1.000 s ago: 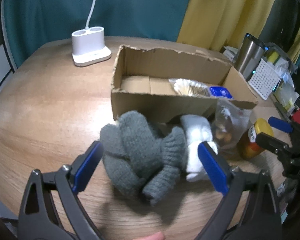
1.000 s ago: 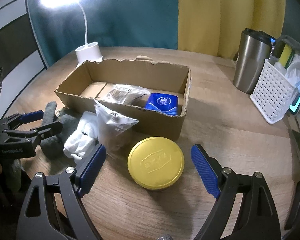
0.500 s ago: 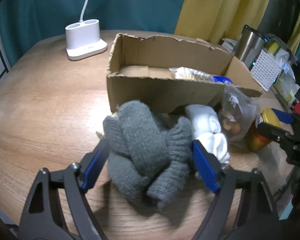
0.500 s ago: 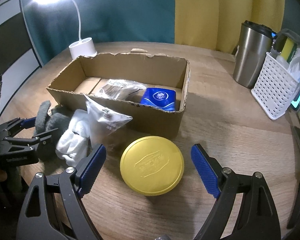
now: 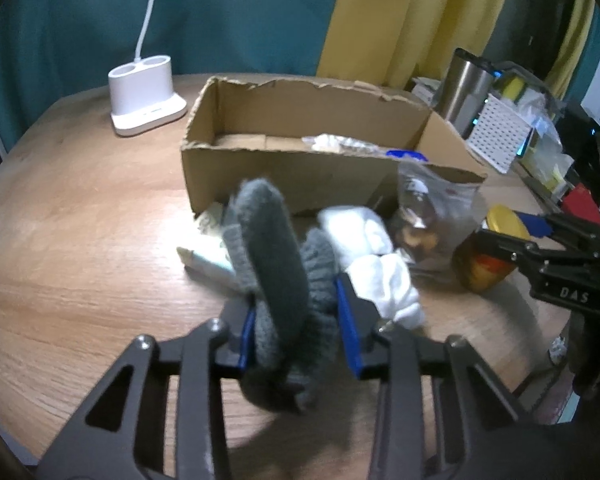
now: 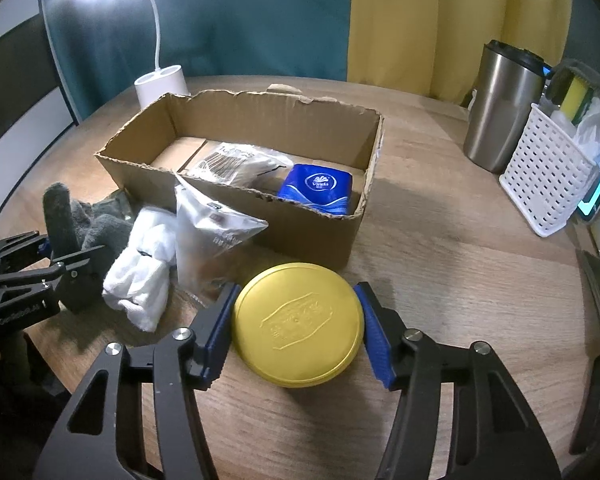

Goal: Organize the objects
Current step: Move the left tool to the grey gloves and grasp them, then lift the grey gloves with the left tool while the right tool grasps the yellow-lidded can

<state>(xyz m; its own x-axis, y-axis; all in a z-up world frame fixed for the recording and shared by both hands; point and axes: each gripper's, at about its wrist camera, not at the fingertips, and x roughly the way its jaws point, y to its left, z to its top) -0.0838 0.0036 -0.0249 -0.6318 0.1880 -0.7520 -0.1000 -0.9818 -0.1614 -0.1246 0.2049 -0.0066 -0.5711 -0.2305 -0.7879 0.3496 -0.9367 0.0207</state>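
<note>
The desk (image 6: 440, 240) is showing pale wood grain under lamp glare. Nearest the front edge, the left gripper (image 5: 298, 330) is pinching a bundle of grey knitted gloves (image 5: 276, 264), which is bulging up between the blue pads. The right gripper (image 6: 296, 330) is closing on a jar with a yellow lid (image 6: 298, 322), its pads lying against the lid's rim. Between the two, white socks (image 6: 140, 268) and a clear bag (image 6: 212, 236) are lying against the front wall of a torn cardboard box (image 6: 312, 236), which is holding a blue tissue pack (image 6: 316, 188). Toward the back edge, a white lamp base (image 5: 144, 94) is standing at the left, a steel tumbler (image 6: 500, 108) and white basket (image 6: 540, 176) at the right, before teal and yellow curtains (image 6: 420, 20).
</note>
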